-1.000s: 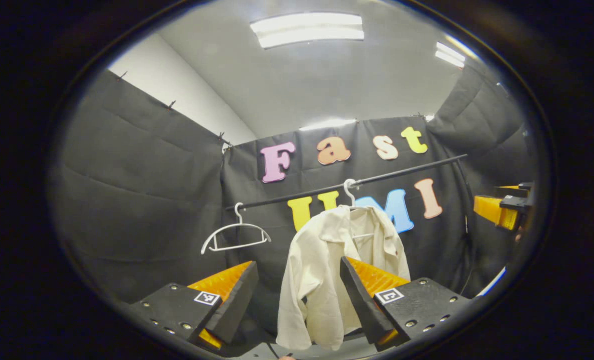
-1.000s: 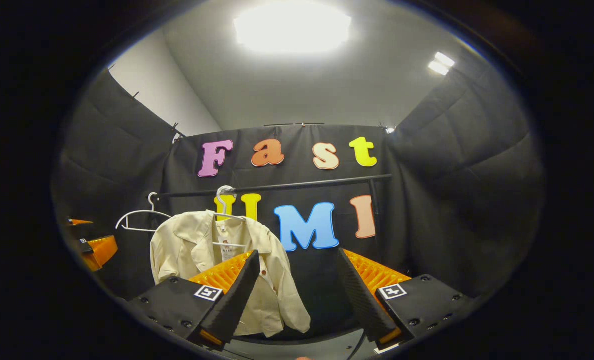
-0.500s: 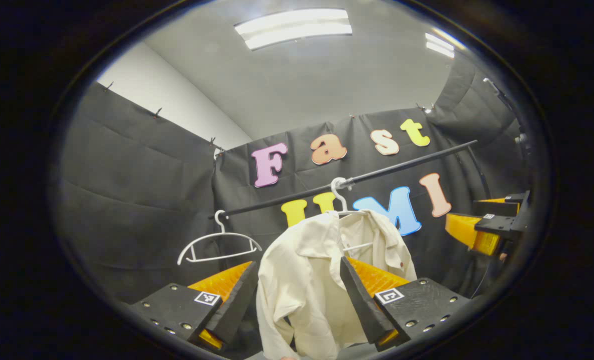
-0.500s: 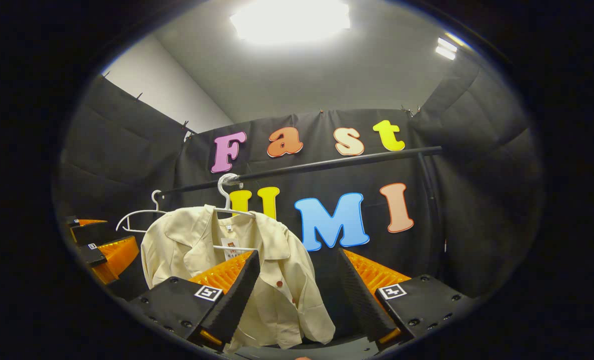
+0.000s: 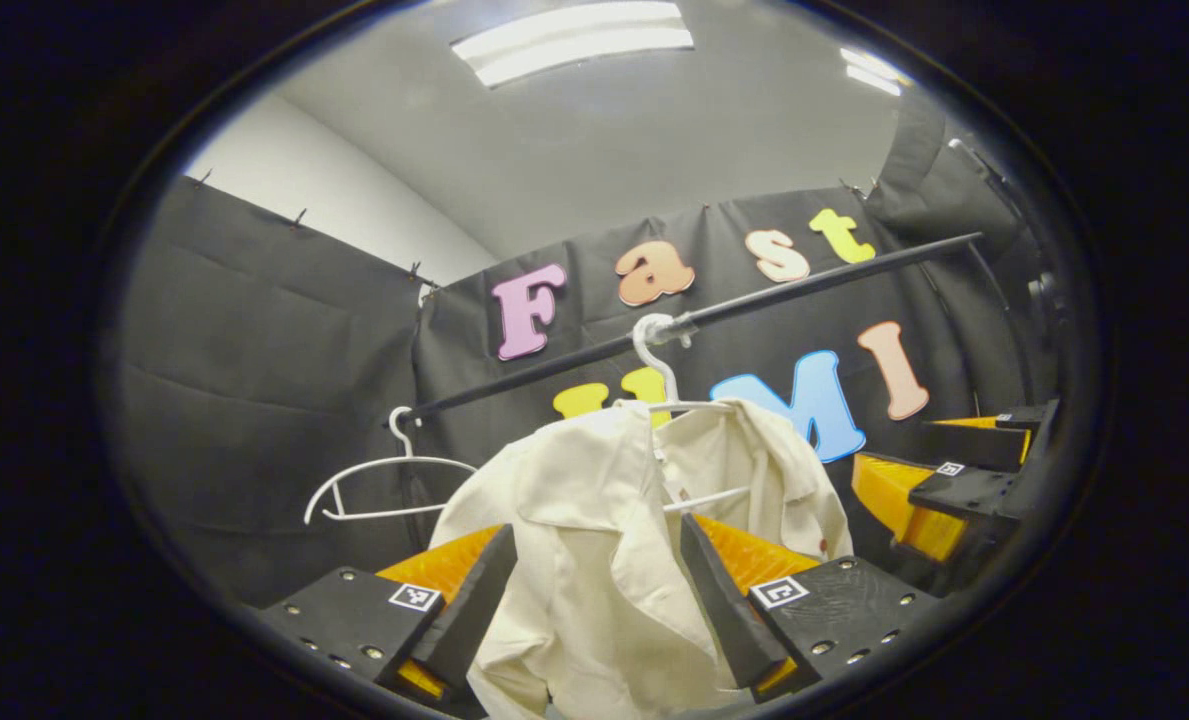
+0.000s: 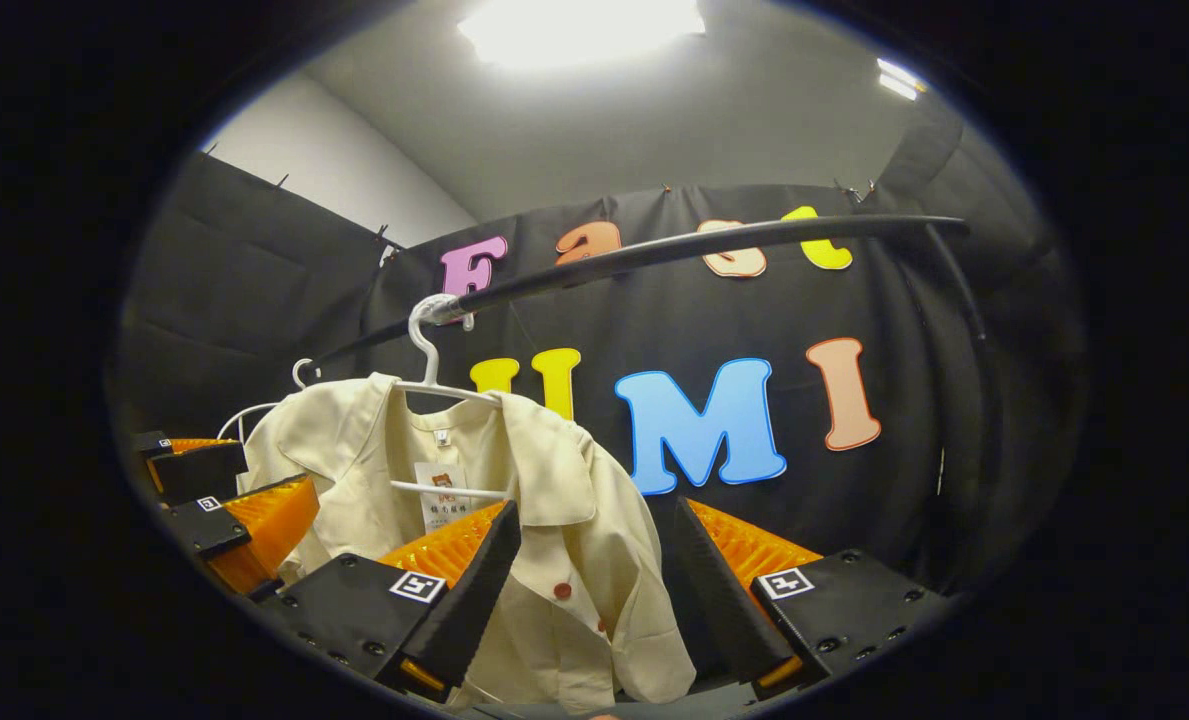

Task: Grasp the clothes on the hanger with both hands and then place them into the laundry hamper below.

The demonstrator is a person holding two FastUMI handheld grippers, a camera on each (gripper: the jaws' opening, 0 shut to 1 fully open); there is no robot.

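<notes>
Shirt (image 5: 594, 560) hangs between the spread left gripper (image 5: 594, 610) fingers; right gripper (image 6: 594, 610) released beside its hem.

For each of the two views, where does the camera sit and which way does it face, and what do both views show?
Left gripper view: rides on the left gripper, faces the cream shirt; the right gripper shows beside it.
Right gripper view: rides on the right gripper, faces the shirt's right side; the left gripper shows beside it.
Shared: the shirt, its white hanger, the black rail, an empty hanger.
</notes>
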